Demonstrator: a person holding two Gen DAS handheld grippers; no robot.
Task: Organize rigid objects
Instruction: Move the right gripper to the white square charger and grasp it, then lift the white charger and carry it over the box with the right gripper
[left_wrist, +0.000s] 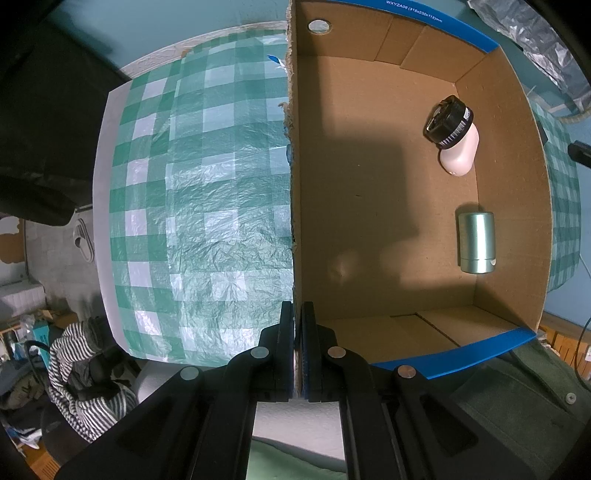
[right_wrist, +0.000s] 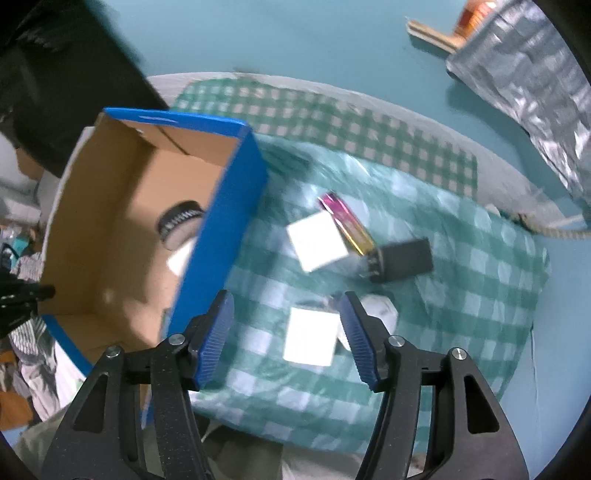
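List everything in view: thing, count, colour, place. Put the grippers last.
Cardboard box: one, brown inside, blue outside, on the checked cloth.
Bottle: one, pale pink with black cap, lying in the box.
Cylinder: one, metallic green, lying in the box.
White blocks: two, on the cloth beside the box.
Iridescent pink bar: one, touching the farther block.
Black flat item: one, beyond the bar.
White rounded object: one, partly hidden.
Checked cloth: one, green and white.
Left gripper: black, jaws shut on the box wall.
Right gripper: jaws open above the nearer block.
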